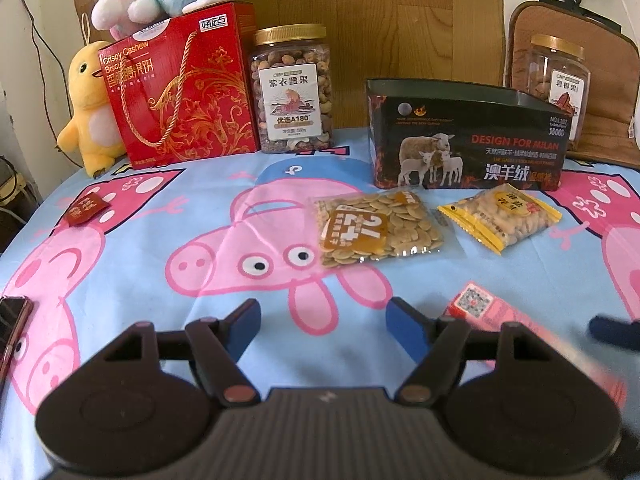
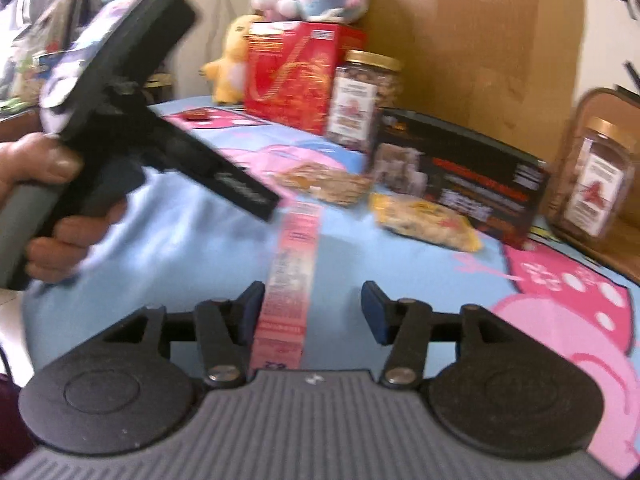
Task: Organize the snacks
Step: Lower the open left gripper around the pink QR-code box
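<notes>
A long pink snack box (image 2: 290,276) lies on the pig-print blue cloth between the fingers of my right gripper (image 2: 314,314). The box rests against the left finger, and a clear gap separates it from the right finger, so the jaws stand open around it. In the left wrist view the same pink box (image 1: 516,320) shows its QR-code end at the lower right. My left gripper (image 1: 324,328) hovers open over the cloth, holding nothing. Ahead of it lie a clear packet of pale seeds (image 1: 376,228) and a yellow packet of peanuts (image 1: 500,216).
Along the back stand a red cashew biscuit gift box (image 1: 184,88), a gold-lidded nut jar (image 1: 294,88), a dark box printed with sheep (image 1: 468,140) and a second jar (image 1: 560,84). Plush toys (image 1: 86,108) sit far left; a small red packet (image 1: 86,210) and a phone (image 1: 12,328) lie left.
</notes>
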A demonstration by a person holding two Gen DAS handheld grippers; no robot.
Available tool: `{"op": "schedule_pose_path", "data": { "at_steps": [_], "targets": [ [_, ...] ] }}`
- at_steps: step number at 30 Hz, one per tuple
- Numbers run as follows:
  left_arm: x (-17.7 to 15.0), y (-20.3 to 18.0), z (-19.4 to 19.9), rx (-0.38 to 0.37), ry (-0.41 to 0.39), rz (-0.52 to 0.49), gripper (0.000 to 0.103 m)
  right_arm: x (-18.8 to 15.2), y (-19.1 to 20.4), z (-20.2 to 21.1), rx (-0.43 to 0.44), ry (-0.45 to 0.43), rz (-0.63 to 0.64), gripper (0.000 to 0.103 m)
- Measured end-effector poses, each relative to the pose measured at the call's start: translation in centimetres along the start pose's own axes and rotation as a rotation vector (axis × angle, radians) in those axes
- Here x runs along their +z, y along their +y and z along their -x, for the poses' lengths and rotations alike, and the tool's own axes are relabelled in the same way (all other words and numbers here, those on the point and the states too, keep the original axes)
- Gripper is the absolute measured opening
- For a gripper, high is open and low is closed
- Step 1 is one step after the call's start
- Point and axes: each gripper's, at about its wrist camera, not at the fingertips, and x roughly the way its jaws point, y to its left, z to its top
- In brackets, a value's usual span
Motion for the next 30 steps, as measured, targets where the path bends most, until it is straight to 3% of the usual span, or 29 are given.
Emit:
{"op": "schedule_pose_path", "data": {
  "at_steps": [7,18,30],
  "targets": [
    [0.2,-0.6,-0.3,0.056,-0.012,-0.037,0.074,-0.9,-1.8,0.7,-0.058,0.009,-0.075,0.056],
    [0.7,-2.0,-0.6,0.137,-0.02,-0.079,0.074,-1.1,-2.4,0.9,0.0,0.005,-0.119,0.056],
    [1.1,-2.5,-0.8,0.164,-0.007,-0.096,0.073,-1.4,-3.8,1.1,0.068,-0.003,-0.192,0.055]
  ]
}}
